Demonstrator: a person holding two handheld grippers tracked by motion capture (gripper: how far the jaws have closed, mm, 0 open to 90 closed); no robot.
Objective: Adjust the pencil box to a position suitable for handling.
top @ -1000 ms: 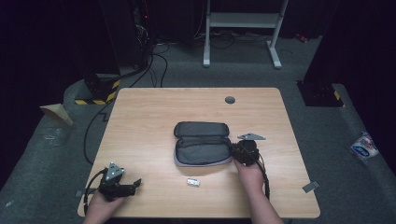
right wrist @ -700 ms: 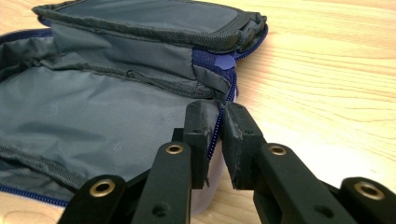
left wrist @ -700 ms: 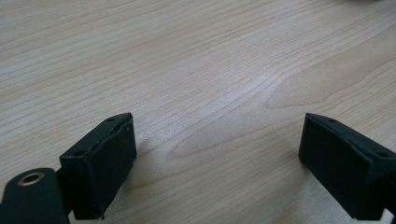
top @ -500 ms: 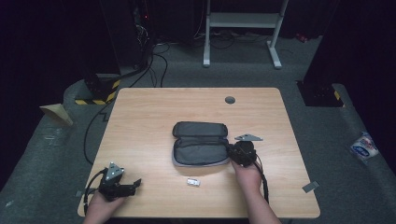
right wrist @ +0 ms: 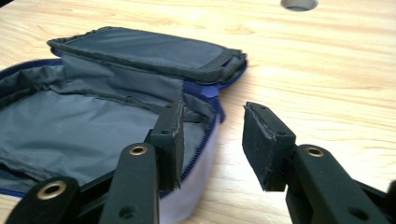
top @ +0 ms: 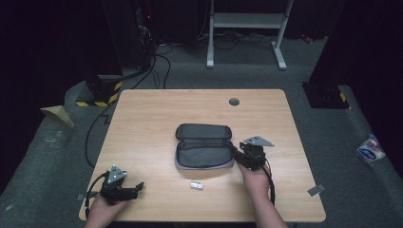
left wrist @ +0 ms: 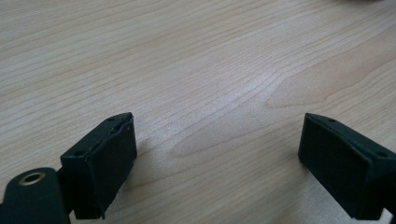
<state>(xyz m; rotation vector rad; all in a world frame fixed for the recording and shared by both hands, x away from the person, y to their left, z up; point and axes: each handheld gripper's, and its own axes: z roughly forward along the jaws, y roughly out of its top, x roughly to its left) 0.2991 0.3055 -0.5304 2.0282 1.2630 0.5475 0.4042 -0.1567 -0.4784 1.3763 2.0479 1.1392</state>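
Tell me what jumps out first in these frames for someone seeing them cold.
The grey zip pouch lying unzipped and spread open at the middle of the wooden table, lining exposed. The right claw sits at the pouch's right edge, its jaws just opening, one inside the rim and one outside, pads not pressing. The left claw rests open near the table's front left corner, and a small pale item lies alone in front of the pouch.

Wooden table (top: 157,118) bears open grey pouch (top: 203,146) and small packet (top: 196,185).
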